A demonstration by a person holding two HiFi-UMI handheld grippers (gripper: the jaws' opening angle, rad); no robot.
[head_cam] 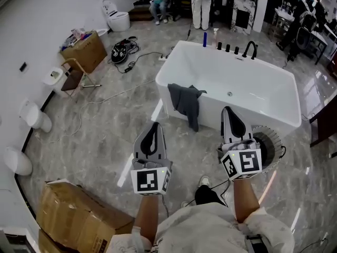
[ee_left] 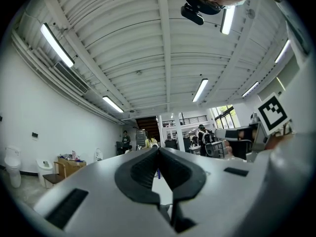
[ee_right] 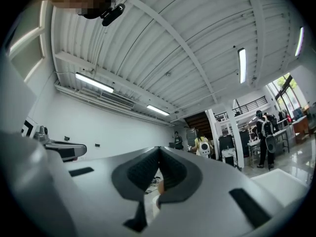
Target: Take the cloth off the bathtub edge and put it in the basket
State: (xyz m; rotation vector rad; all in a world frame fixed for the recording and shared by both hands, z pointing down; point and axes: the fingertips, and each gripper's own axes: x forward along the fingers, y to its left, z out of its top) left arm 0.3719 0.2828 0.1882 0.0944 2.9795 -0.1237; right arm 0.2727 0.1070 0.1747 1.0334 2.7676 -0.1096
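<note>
Both claws are up in front of me, tips pointing ahead. Left claw [head_cam: 154, 125]: clenched, pads meeting, nothing between them. Right claw [head_cam: 227, 110]: the same, clenched and empty. Basket [head_cam: 271, 141] stands on the floor just beyond my right claw, close to the tub's near wall. The claw hides part of it, so I cannot see what lies inside. Next out, the tub [head_cam: 169, 61]. Cloth [head_cam: 184, 100], grey, is draped over the tub's near edge with most of it hanging down the outer wall, ahead of my claws and between them as I look. Neither claw touches it. My reading: nothing of the task is done yet, with the cloth on the edge and not in the basket. All is left: reach in, open a claw, grasp the cloth, lift it clear, carry it right, drop it in the basket.
</note>
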